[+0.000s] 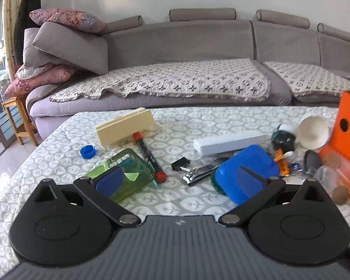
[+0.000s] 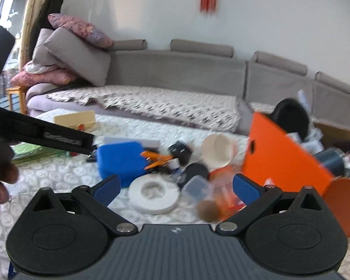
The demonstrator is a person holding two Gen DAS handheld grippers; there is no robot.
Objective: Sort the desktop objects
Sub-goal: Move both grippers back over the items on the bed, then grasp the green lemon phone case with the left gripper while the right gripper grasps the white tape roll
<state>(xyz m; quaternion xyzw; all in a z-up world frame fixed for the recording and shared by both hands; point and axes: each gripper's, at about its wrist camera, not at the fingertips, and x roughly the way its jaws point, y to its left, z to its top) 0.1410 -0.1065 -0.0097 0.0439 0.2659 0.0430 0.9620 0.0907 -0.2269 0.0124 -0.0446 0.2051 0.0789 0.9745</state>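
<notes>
Left gripper (image 1: 184, 179) jaws spread, empty, hovering low over nail clipper (image 1: 197, 173) and blue case (image 1: 243, 173). Right gripper (image 2: 176, 187) likewise released, above white tape roll (image 2: 154, 194), orange box (image 2: 289, 161) at right. Likely approach phase: pick one item, descend squarely, avoid neighbours. Both level, pointing far across table (image 1: 58, 140).

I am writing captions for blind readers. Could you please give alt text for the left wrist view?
The open left gripper hovers over a patterned table cluttered with a green phone case, red-capped marker, nail clipper and blue box. A grey sofa stands behind.
</notes>
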